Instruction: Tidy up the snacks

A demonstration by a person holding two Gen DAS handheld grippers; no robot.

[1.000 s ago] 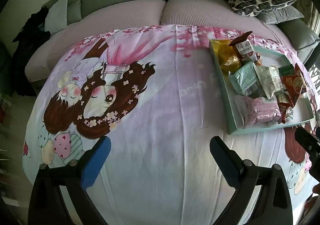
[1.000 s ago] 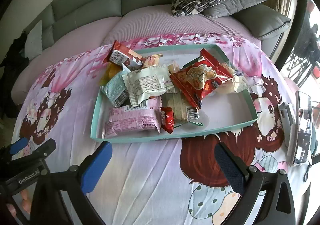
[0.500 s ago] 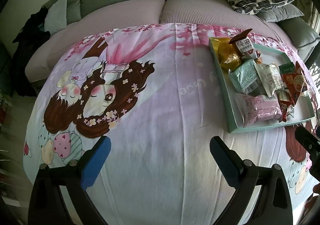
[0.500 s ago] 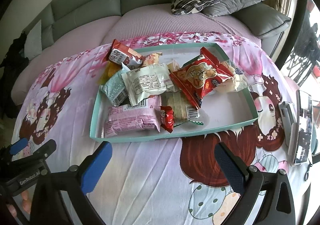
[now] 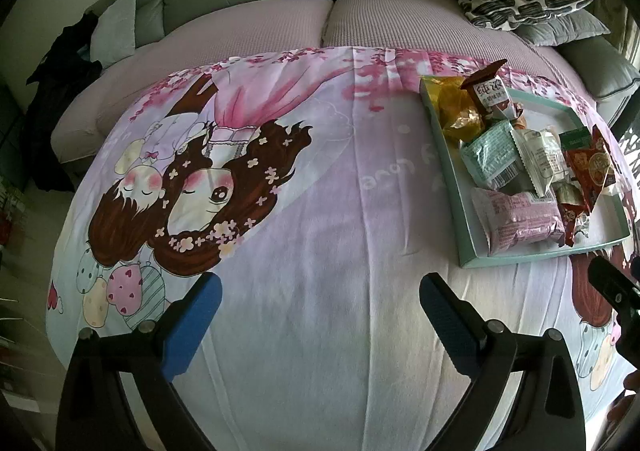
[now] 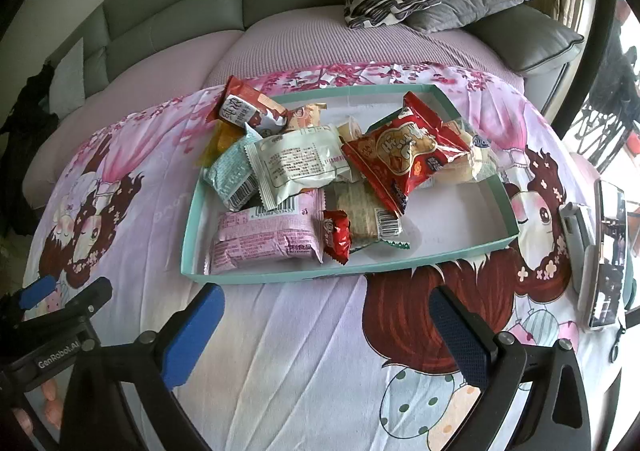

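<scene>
Snacks fill the teal tray on the cartoon sheet; your left gripper and right gripper hover, jaws wide apart, holding nothing.

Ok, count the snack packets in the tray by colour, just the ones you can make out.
Red: 2
Clear: 2
Pink: 1
White: 1
Teal: 1
Yellow: 1
Brown: 1
Orange: 1
Total: 10 in view; the pile may hide more.
</scene>
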